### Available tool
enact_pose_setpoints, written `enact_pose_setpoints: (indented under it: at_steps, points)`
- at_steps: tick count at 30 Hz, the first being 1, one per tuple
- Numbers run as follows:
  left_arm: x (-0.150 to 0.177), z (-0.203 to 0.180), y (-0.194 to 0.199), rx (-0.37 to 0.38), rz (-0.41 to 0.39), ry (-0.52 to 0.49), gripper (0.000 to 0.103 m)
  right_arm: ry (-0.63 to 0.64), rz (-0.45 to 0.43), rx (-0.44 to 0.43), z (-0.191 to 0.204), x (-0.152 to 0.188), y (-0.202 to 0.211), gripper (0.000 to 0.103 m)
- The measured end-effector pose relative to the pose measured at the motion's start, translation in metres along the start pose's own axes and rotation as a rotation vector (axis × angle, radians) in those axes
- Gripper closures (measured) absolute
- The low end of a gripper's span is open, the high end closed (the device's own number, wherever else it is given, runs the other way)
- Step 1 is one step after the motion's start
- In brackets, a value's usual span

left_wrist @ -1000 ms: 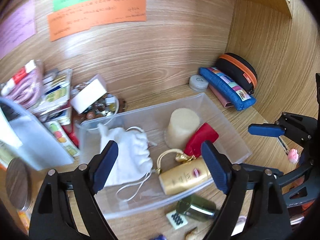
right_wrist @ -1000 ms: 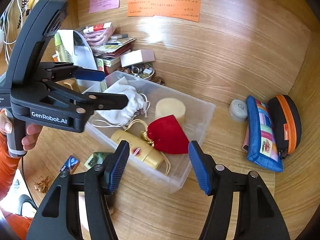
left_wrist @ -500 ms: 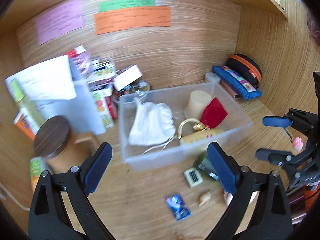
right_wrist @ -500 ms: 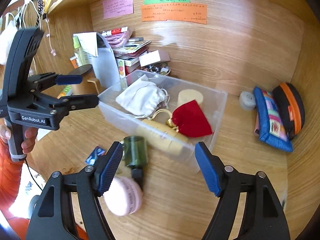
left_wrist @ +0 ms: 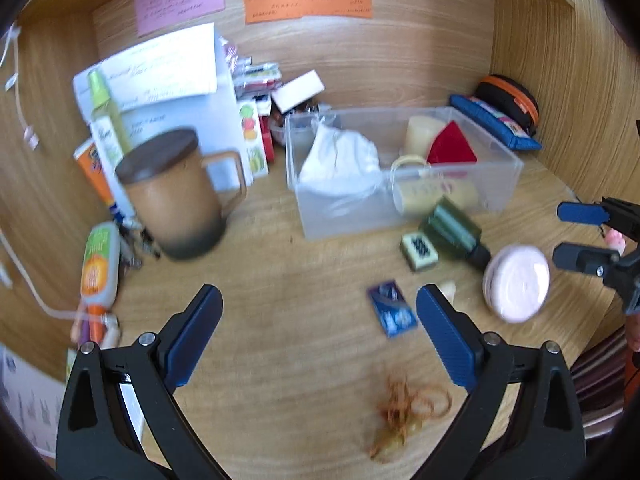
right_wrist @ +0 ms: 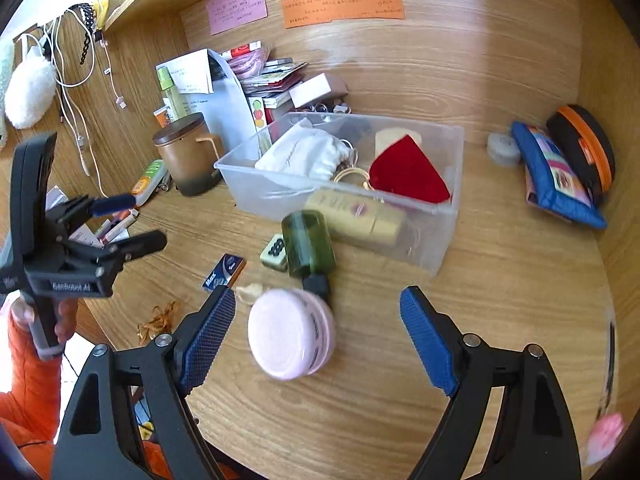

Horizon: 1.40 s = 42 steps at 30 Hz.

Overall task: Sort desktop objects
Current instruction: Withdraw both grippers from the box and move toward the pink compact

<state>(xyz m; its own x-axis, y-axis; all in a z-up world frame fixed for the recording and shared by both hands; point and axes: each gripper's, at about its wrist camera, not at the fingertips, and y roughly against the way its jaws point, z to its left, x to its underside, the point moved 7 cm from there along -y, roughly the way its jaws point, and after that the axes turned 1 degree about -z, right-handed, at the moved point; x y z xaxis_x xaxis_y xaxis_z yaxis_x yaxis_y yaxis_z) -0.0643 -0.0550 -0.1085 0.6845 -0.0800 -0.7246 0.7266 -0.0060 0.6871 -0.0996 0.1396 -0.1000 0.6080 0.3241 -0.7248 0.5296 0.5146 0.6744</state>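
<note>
A clear plastic bin [left_wrist: 508,184] [right_wrist: 444,240] holds a white pouch [right_wrist: 308,152], a red pouch [right_wrist: 404,172], a cream candle and a gold tube. In front of it on the desk lie a green bottle [right_wrist: 308,244] [left_wrist: 452,228], a pink round case [right_wrist: 290,334] [left_wrist: 516,282], a mahjong tile [right_wrist: 274,252], a blue packet [right_wrist: 224,272] [left_wrist: 390,314], a shell and rubber bands [left_wrist: 404,408]. My left gripper [left_wrist: 320,336] is open above bare desk, left of the blue packet. My right gripper [right_wrist: 316,340] is open with the pink case between its jaws, not touching.
A brown lidded mug [left_wrist: 172,196] stands left of the bin, with bottles, papers and books behind it. A blue pencil case [right_wrist: 552,172] and a black and orange pouch [right_wrist: 584,148] lie at the right wall. The desk's front edge is close below both grippers.
Both grippers have pulled back from over the bin toward the desk's front edge. The loose items in front of the bin have come into view. Both stay open.
</note>
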Motion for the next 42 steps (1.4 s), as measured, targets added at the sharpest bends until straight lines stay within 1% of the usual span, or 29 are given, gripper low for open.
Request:
enact_pose_setpoints:
  at_steps: [3, 6, 9, 11, 13, 17, 20, 21, 22, 23, 25, 28, 32, 34, 35, 37, 38, 39, 40, 42]
  points:
    - [0.018, -0.001, 0.004, 0.002, 0.009, 0.002, 0.004, -0.009, -0.011, 0.028, 0.003, 0.011, 0.0, 0.02]
    - [0.036, -0.007, 0.009, 0.016, 0.02, -0.003, 0.004, -0.007, -0.007, 0.026, 0.008, 0.02, -0.004, 0.02]
    - [0.051, -0.014, 0.014, 0.043, 0.024, -0.012, 0.004, -0.003, 0.003, 0.024, 0.013, 0.026, -0.011, 0.02]
    - [0.06, -0.019, 0.017, 0.057, 0.026, -0.031, 0.004, 0.001, 0.012, 0.041, 0.016, 0.029, -0.017, 0.02]
    - [0.069, -0.022, 0.018, 0.092, 0.031, -0.036, 0.004, 0.012, 0.02, 0.055, 0.019, 0.03, -0.023, 0.02]
    - [0.078, -0.021, 0.017, 0.096, 0.035, -0.03, 0.004, 0.038, 0.04, 0.101, 0.022, 0.033, -0.035, 0.02]
    - [0.081, -0.021, 0.016, 0.103, 0.037, -0.018, 0.005, 0.047, 0.043, 0.109, 0.026, 0.034, -0.039, 0.021]
    - [0.082, -0.021, 0.015, 0.098, 0.041, -0.022, 0.008, 0.046, 0.041, 0.115, 0.026, 0.034, -0.04, 0.021]
    - [0.083, -0.022, 0.014, 0.1, 0.045, -0.025, 0.015, 0.042, 0.038, 0.12, 0.027, 0.034, -0.041, 0.02]
    - [0.084, -0.022, 0.013, 0.106, 0.051, -0.024, 0.02, 0.041, 0.034, 0.124, 0.027, 0.033, -0.041, 0.021]
    - [0.085, -0.022, 0.009, 0.121, 0.069, -0.019, 0.034, 0.036, 0.028, 0.132, 0.028, 0.033, -0.041, 0.021]
    - [0.088, -0.023, 0.004, 0.133, 0.086, -0.022, 0.043, 0.021, 0.025, 0.13, 0.028, 0.034, -0.044, 0.021]
    - [0.091, -0.025, 0.005, 0.142, 0.084, -0.037, 0.048, 0.004, 0.025, 0.152, 0.026, 0.034, -0.047, 0.021]
    - [0.091, -0.027, 0.006, 0.146, 0.078, -0.04, 0.053, -0.011, 0.022, 0.152, 0.024, 0.034, -0.048, 0.022]
    - [0.091, -0.027, 0.006, 0.144, 0.076, -0.041, 0.054, -0.018, 0.023, 0.145, 0.023, 0.034, -0.049, 0.023]
    - [0.089, -0.025, 0.005, 0.137, 0.078, -0.036, 0.056, -0.034, 0.023, 0.131, 0.022, 0.034, -0.051, 0.028]
    - [0.088, -0.024, 0.004, 0.13, 0.079, -0.03, 0.058, -0.039, 0.027, 0.128, 0.021, 0.034, -0.052, 0.033]
    - [0.087, -0.022, 0.002, 0.128, 0.079, -0.023, 0.059, -0.045, 0.031, 0.125, 0.02, 0.035, -0.053, 0.034]
    - [0.086, -0.021, 0.002, 0.127, 0.078, -0.021, 0.062, -0.056, 0.031, 0.126, 0.019, 0.036, -0.054, 0.034]
    - [0.085, -0.018, 0.0, 0.115, 0.077, -0.017, 0.068, -0.073, 0.034, 0.113, 0.017, 0.037, -0.055, 0.041]
